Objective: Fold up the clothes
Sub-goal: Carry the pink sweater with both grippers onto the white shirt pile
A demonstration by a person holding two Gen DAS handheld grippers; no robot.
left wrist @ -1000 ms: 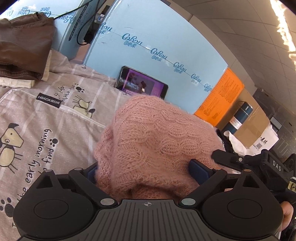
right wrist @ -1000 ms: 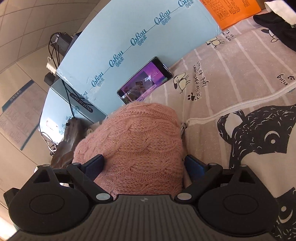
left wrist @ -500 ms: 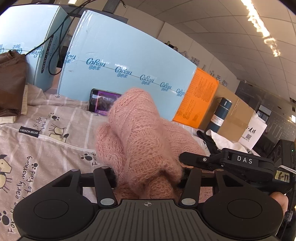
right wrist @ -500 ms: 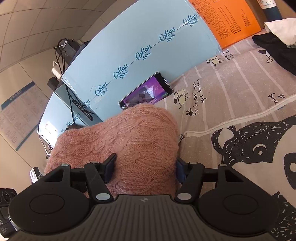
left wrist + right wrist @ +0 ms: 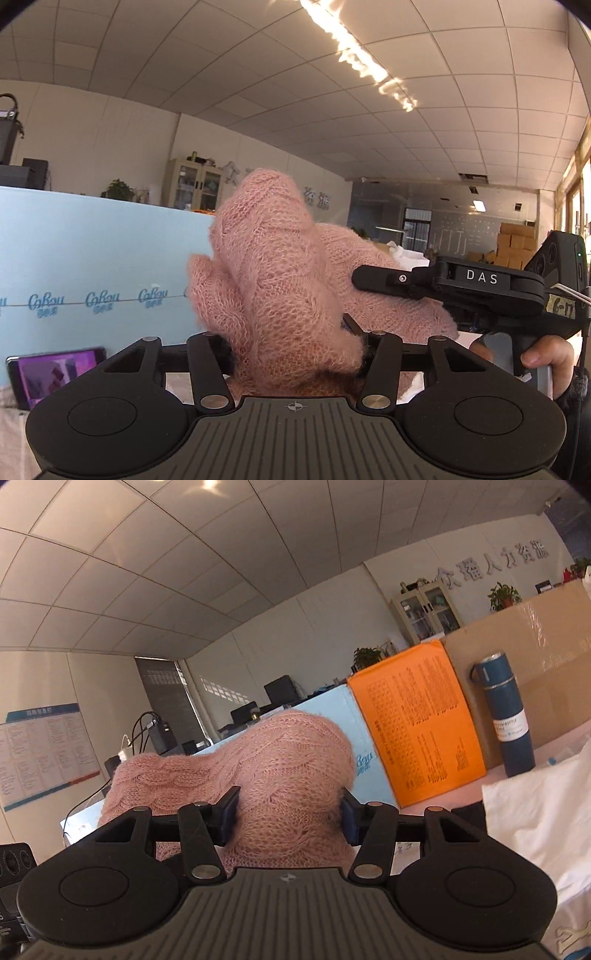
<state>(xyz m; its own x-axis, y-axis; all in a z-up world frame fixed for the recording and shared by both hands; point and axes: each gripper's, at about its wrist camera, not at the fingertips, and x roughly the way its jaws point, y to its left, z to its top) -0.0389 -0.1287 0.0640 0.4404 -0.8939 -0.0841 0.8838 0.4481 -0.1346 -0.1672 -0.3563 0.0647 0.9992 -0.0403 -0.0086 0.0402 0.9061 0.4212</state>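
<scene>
A pink cable-knit sweater (image 5: 269, 266) hangs bunched up in the air between both grippers. My left gripper (image 5: 286, 343) is shut on one bunch of it, and the knit bulges over the fingers and hides the pads. In the right wrist view my right gripper (image 5: 290, 816) has its jaws closing on another bunch of the sweater (image 5: 280, 760), with both blue pads (image 5: 231, 814) pressed into the wool. The right gripper's body is seen side-on at the right of the left wrist view, held by a hand (image 5: 543, 358).
A light blue foam board (image 5: 92, 258) stands behind, with a phone (image 5: 51, 373) leaning on it. An orange board (image 5: 417, 720), a dark blue flask (image 5: 508, 716) and a cardboard box (image 5: 535, 635) stand at the right. White fabric (image 5: 535, 830) lies at the lower right.
Both grippers went from wide open around the sweater to shut on it and lifted it. Both views swung up from the printed bedsheet to the room and ceiling.
</scene>
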